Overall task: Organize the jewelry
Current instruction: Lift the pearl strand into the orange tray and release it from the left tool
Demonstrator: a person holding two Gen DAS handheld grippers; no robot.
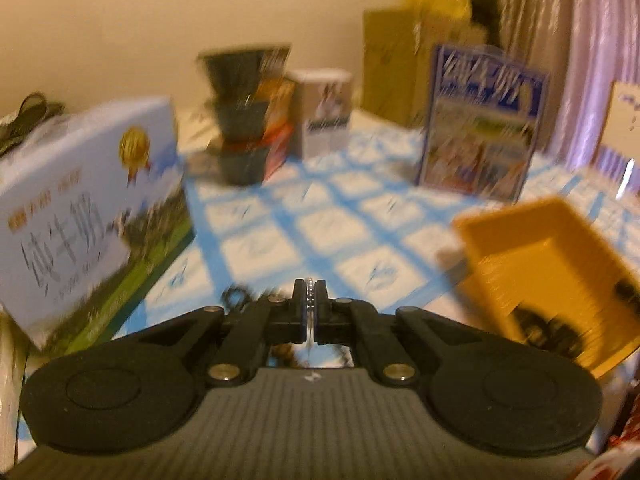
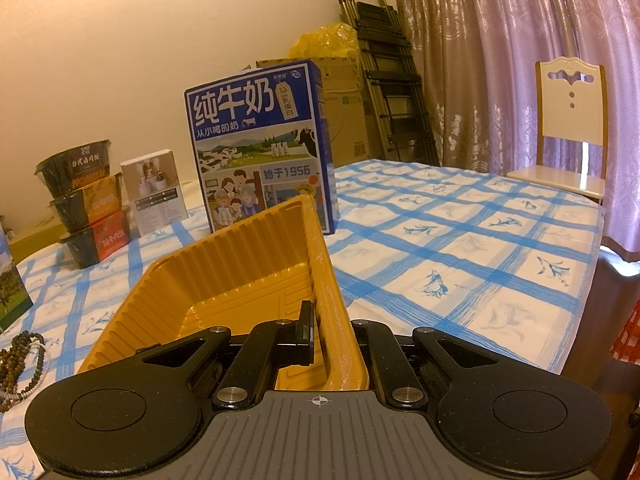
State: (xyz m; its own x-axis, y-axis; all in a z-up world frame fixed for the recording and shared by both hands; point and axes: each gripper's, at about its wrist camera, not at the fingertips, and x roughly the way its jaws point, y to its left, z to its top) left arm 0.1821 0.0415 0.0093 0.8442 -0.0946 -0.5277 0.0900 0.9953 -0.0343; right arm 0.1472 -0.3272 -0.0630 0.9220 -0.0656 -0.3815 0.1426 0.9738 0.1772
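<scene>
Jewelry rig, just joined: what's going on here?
A person is sorting jewelry with two handheld grippers. The left gripper is shut on a thin silvery bracelet, above the blue-checked tablecloth. The right gripper pinches the wall of the yellow plastic tray, holding it tilted. Beaded bracelets lie on the cloth.

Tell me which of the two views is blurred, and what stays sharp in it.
Left wrist view: motion blur smears the yellow tray and the boxes, while only the left gripper, shut on a thin silvery piece, stays sharp. Right wrist view: sharp throughout, warm light, fisheye bending at the edges.
</scene>
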